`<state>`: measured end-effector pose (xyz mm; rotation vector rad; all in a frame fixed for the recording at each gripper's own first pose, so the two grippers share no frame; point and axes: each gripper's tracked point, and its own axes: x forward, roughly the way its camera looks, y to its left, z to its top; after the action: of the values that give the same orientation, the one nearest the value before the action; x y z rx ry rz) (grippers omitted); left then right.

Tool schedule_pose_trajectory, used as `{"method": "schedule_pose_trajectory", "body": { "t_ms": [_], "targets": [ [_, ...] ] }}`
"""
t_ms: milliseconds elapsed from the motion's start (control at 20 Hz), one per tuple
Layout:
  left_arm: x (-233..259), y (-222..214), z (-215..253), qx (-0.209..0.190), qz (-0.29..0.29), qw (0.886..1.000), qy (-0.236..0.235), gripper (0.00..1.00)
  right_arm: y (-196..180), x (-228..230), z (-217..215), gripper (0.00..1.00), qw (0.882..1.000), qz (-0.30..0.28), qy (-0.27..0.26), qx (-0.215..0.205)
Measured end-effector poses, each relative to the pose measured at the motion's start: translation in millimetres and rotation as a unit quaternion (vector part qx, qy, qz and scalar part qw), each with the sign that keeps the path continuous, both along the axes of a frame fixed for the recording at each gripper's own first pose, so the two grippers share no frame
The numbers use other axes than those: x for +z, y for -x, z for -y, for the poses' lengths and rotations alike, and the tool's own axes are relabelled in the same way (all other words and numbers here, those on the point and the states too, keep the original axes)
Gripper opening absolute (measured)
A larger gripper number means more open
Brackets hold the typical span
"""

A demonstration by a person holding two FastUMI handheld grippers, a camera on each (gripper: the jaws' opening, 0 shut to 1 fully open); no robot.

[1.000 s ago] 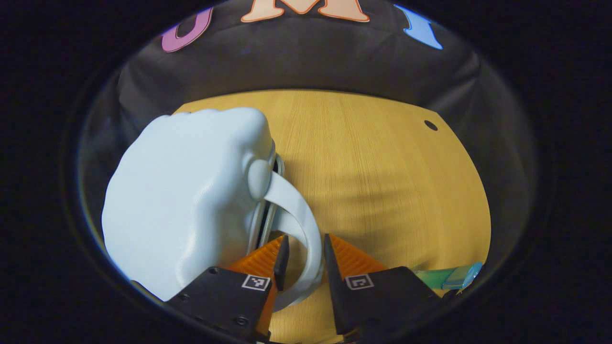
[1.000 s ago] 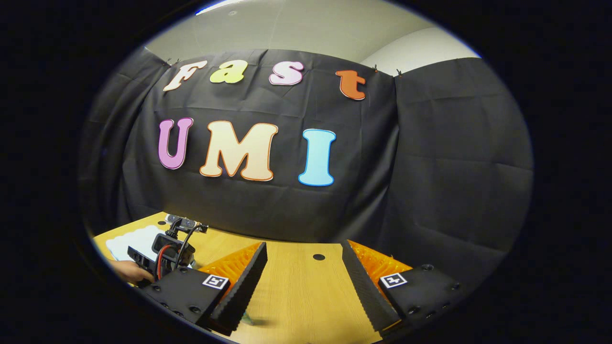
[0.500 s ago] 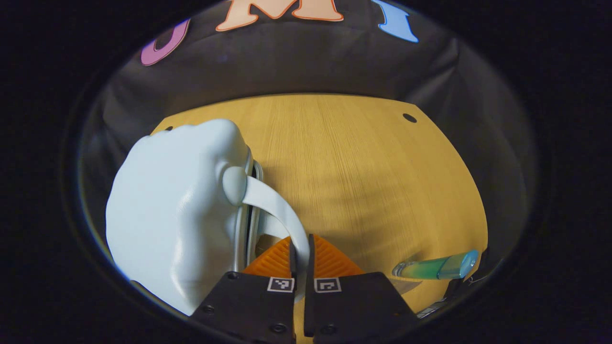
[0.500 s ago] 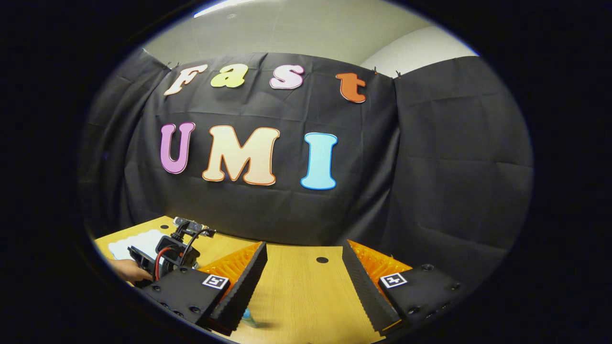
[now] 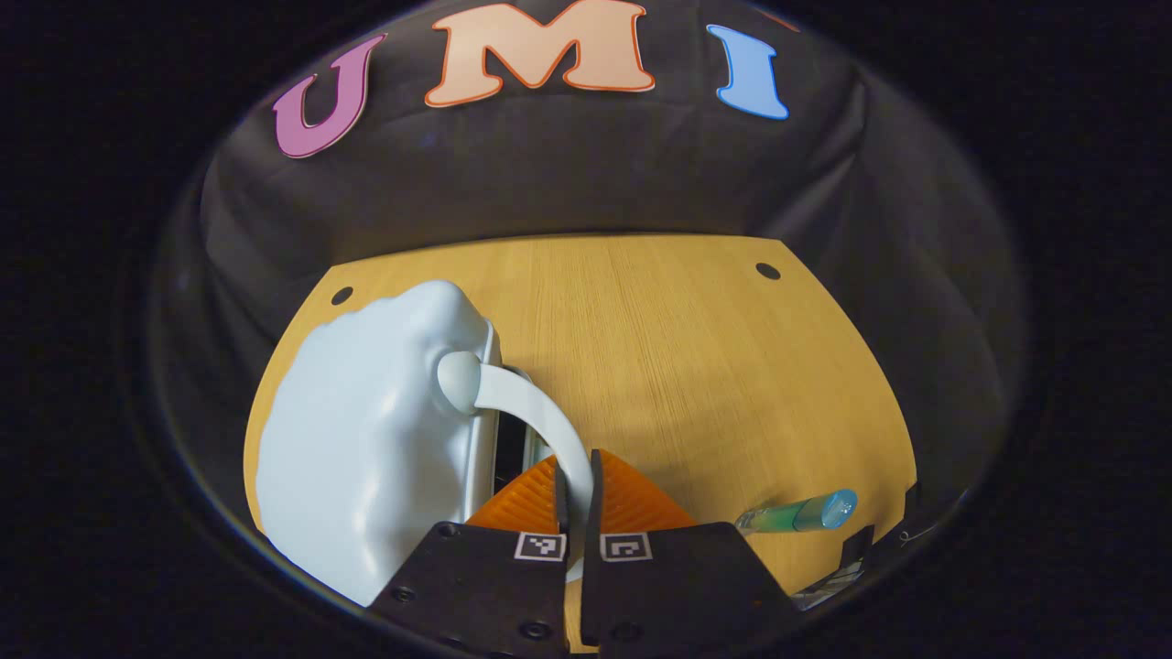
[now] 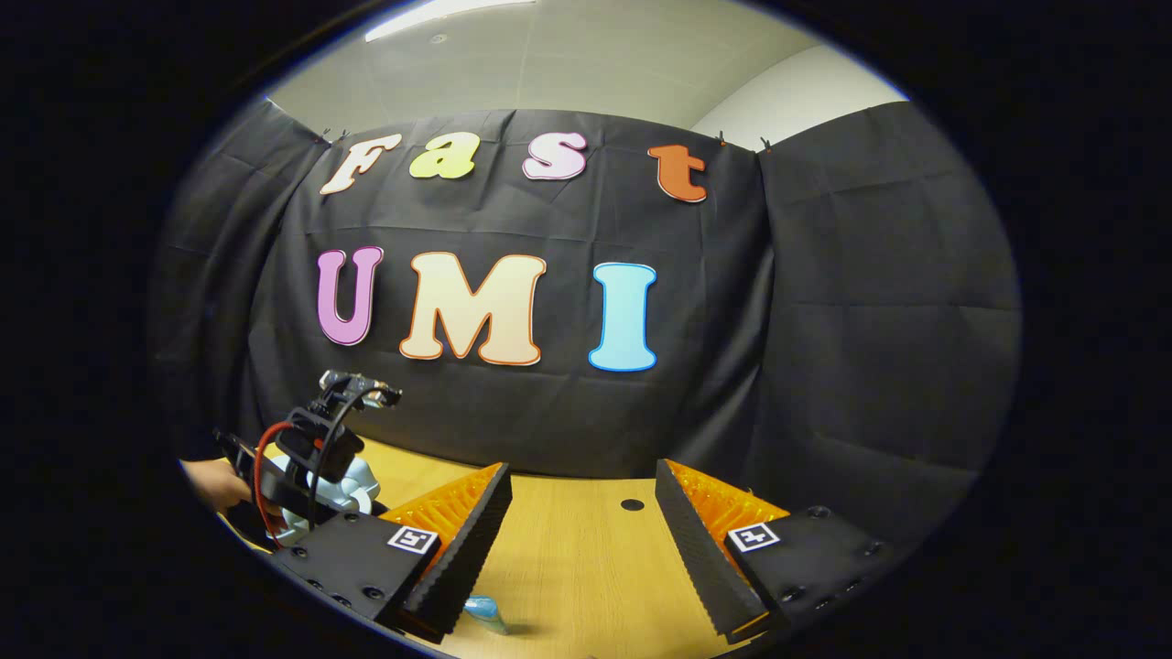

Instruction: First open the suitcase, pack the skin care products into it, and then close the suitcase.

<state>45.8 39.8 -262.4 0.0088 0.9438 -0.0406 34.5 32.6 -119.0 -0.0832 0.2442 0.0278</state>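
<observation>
Down at the table's [image 5: 659,348] left edge sits the pale blue suitcase [image 5: 366,448], its handle [image 5: 540,421] pinched between the left gripper's [image 5: 577,480] fingers. Near the right edge lies a green tube [image 5: 795,515]. Meanwhile the right gripper [image 6: 581,526] hangs wide apart, holding nothing.

The booth was dim, lit from overhead by a ceiling strip light [image 6: 449,9] that showed as a bright streak in the right gripper view. Soft shadows lay across the worktop [image 5: 659,366] in the left gripper view, and a mild sheen ran down the pale suitcase [image 5: 366,458]. Both views bowed strongly at the rims and darkened there. The middle stayed fairly sharp; the near tongs and the rims were slightly soft.
</observation>
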Motion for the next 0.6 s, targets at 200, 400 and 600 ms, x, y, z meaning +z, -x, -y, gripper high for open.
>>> {"method": "schedule_pose_trajectory", "body": {
  "t_ms": [200, 400, 600],
  "targets": [
    [42.6, -8.3, -15.0, 0.014, 0.046, 0.999, 0.011, 0.0, -3.8, -3.4, -16.0, 0.99, 1.0, -0.002, -0.012, 0.011],
    [82.1, -11.3, -39.1, 0.022, 0.078, 0.997, 0.015, 0.0, -7.2, -0.4, -37.2, 0.99, 1.0, 0.004, -0.017, 0.024],
    [117.1, -11.7, -73.8, 0.03, 0.107, 0.994, 0.015, 0.0, -11.4, 2.5, -60.2, 0.99, 0.999, 0.011, -0.021, 0.031]
  ]
}}
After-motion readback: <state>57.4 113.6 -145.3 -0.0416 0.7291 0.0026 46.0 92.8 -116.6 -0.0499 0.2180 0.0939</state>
